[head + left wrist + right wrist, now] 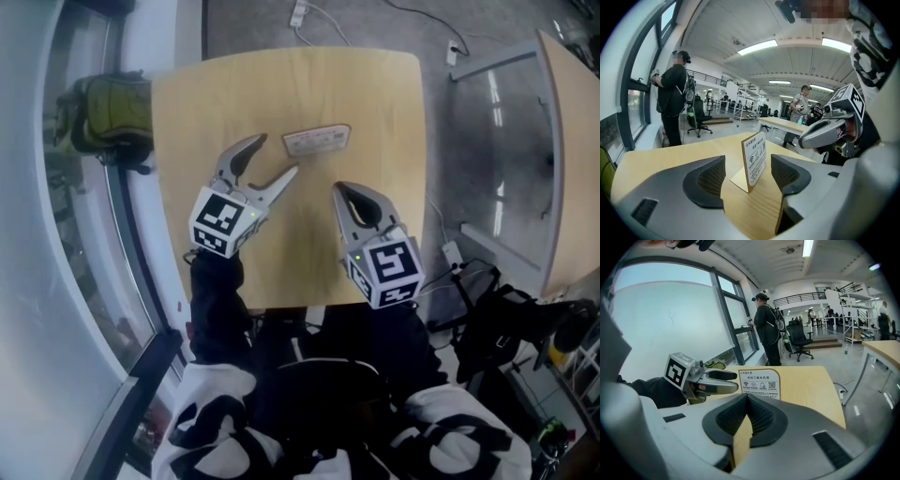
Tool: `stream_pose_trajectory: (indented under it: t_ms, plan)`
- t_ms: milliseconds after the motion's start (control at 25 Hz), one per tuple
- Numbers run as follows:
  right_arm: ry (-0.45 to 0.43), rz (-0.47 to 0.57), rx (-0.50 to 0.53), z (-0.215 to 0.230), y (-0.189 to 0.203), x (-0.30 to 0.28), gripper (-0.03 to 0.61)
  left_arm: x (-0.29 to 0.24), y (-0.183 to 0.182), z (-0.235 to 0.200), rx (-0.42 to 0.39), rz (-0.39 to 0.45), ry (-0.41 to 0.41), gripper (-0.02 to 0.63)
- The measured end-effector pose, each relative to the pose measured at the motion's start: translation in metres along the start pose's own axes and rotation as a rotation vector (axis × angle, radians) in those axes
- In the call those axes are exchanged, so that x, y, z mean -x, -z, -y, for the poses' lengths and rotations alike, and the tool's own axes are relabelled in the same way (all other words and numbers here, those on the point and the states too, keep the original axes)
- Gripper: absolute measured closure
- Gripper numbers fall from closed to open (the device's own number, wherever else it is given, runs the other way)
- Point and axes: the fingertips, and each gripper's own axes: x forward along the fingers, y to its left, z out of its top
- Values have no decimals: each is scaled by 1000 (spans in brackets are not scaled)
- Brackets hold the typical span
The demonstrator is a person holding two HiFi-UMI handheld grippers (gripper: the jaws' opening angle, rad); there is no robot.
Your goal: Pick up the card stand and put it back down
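The card stand (317, 141) is a small wooden-backed sign with print, upright on the light wood table (375, 94) near the far middle. My left gripper (275, 157) is open, its fingertips just short of the stand's left end. In the left gripper view the card stand (754, 159) stands edge-on ahead of the gap, and neither pad touches it. My right gripper (343, 191) is shut with nothing in it, nearer me and right of the stand. The right gripper view shows the card stand (760, 382) face-on beyond the right gripper's (748, 401) closed jaws, with the left gripper (715, 380) to the stand's left.
A green bag (108, 112) lies off the table's left edge by the window. A second table (572, 159) stands to the right, with cables (319, 14) on the floor. A person in black (672, 101) stands at the window, with an office chair (799, 338) beyond.
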Motion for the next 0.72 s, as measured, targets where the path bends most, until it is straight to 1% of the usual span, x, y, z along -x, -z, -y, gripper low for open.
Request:
stream_pose_trajectory:
  t_ms: [200, 400, 560, 720]
  plan:
    - [10, 20, 0, 4, -3, 2, 560, -23, -8, 3, -9, 17, 97, 316]
    - [19, 22, -14, 15, -3, 4, 560, -43, -9, 3, -24, 5, 150, 318]
    - [32, 13, -26, 23, -1, 5, 560, -55, -12, 9, -58, -15, 184, 319]
    - [13, 16, -29, 24, -1, 2, 560, -64, -14, 17, -77, -15, 216, 321]
